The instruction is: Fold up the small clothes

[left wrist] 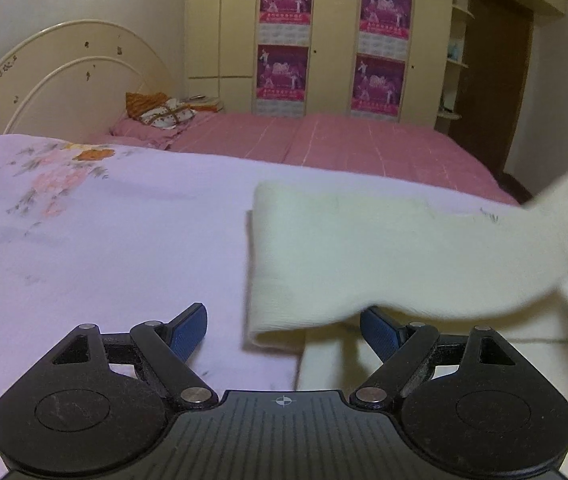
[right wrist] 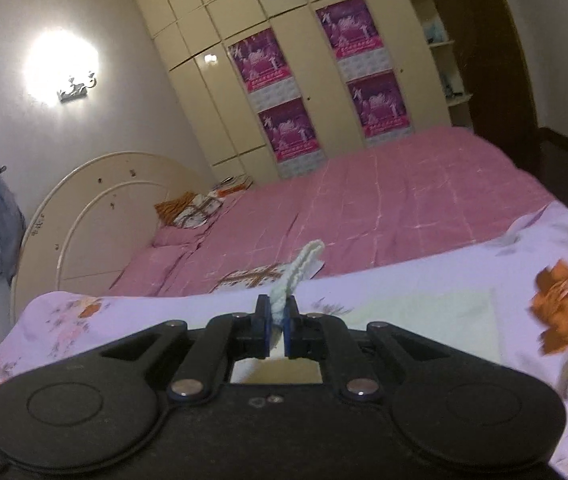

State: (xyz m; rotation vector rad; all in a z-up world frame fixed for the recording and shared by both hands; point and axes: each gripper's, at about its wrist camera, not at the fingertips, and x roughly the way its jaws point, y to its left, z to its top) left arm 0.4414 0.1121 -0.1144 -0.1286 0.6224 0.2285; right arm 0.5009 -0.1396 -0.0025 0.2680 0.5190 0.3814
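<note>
A cream knitted cloth [left wrist: 363, 248] stretches across the lilac flowered sheet [left wrist: 104, 240] in the left wrist view. Its right end rises off the sheet toward the frame's edge. My left gripper [left wrist: 284, 332] is open just below the cloth's left end, whose lower edge covers the tip of the right blue pad [left wrist: 381, 332]. Nothing is pressed between the pads. In the right wrist view my right gripper [right wrist: 280, 320] is shut on a bunched cream edge of the cloth [right wrist: 297, 272], which sticks up past the fingertips. More cream fabric [right wrist: 423, 312] lies flat on the sheet [right wrist: 84, 320] below it.
A bed with a pink checked cover [left wrist: 343, 140] stands behind, with pillows [left wrist: 164, 114] at its cream headboard [left wrist: 64, 80]. Cream wardrobes with purple posters [left wrist: 284, 40] line the far wall. A dark door [left wrist: 491, 80] is at the right.
</note>
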